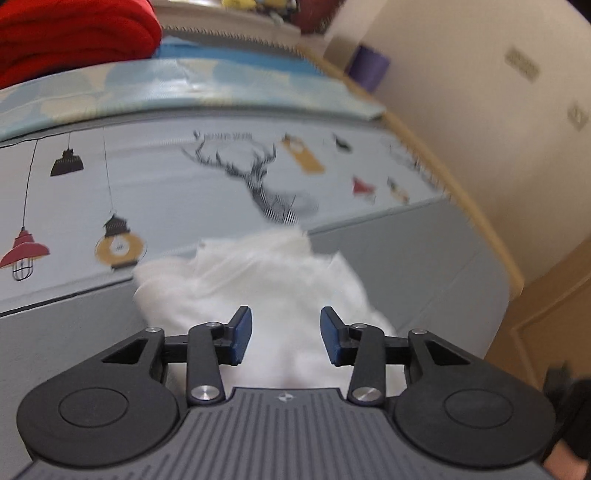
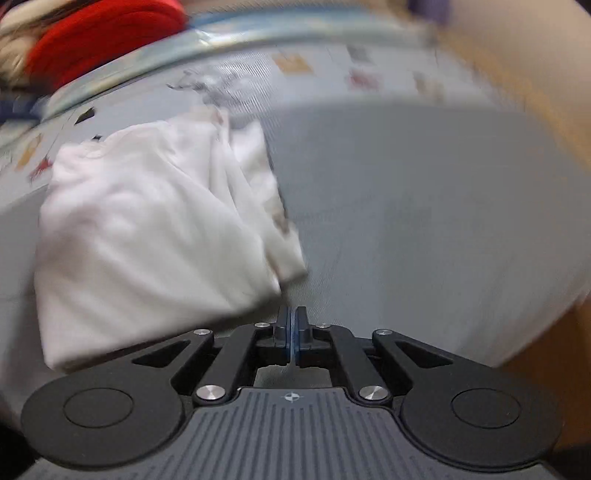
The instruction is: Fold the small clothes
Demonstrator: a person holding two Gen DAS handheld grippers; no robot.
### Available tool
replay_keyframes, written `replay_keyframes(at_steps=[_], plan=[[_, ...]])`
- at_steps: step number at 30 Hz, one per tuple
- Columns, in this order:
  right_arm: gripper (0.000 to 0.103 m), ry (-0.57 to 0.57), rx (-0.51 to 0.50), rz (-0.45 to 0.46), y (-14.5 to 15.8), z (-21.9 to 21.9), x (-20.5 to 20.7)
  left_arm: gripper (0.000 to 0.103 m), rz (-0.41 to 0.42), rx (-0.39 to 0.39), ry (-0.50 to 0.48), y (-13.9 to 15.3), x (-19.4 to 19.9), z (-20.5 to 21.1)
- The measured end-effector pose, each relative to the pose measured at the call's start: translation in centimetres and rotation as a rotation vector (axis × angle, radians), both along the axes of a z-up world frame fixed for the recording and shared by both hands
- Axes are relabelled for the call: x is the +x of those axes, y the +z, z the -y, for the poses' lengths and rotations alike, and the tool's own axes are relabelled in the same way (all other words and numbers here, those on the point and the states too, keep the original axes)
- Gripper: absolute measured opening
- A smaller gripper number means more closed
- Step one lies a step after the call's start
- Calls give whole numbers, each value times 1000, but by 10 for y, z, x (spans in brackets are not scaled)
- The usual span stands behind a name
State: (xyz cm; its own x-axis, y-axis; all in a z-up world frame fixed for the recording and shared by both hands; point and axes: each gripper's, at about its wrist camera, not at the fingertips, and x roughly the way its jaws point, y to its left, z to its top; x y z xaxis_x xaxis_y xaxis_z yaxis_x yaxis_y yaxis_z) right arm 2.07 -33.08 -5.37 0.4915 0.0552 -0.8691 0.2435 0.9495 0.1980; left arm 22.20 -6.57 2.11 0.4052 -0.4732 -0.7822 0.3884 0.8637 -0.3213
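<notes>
- The left claw (image 1: 286,334), black with blue pads, tilts steeply down over the white cloth garment (image 1: 255,288); its jaws stand apart with nothing pressed between them.
- The right claw (image 2: 291,334) points down at bare grey surface just beside the garment's near corner, jaws closed together on nothing.
- The white garment (image 2: 147,229) lies folded in a soft, blurred bundle on the grey printed mat (image 2: 424,206).
- A red folded cloth (image 1: 74,33) sits beyond the mat.
</notes>
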Motion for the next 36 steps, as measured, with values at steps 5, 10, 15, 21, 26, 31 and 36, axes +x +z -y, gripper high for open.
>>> replay_keyframes(at_steps=[5, 10, 15, 21, 26, 31, 36], plan=[[23, -56, 91, 149, 15, 7, 2, 43, -42, 113, -50, -17, -4, -6], [79, -95, 148, 199, 14, 25, 24, 45, -123, 146, 8, -32, -4, -29], [84, 4, 181, 87, -19, 21, 48, 46, -120, 144, -3, -26, -7, -35], [40, 200, 186, 102, -12, -24, 46, 46, -131, 168, -34, -26, -13, -42], [37, 315, 131, -33, 1, -43, 44, 46, -122, 202, -75, -28, -20, -41], [42, 231, -12, 120, 60, -7, 48, 46, -111, 253, -120, -32, -25, -36], [42, 252, 4, 278, 89, 21, 82, 30, -139, 303, -212, -49, -31, -26]])
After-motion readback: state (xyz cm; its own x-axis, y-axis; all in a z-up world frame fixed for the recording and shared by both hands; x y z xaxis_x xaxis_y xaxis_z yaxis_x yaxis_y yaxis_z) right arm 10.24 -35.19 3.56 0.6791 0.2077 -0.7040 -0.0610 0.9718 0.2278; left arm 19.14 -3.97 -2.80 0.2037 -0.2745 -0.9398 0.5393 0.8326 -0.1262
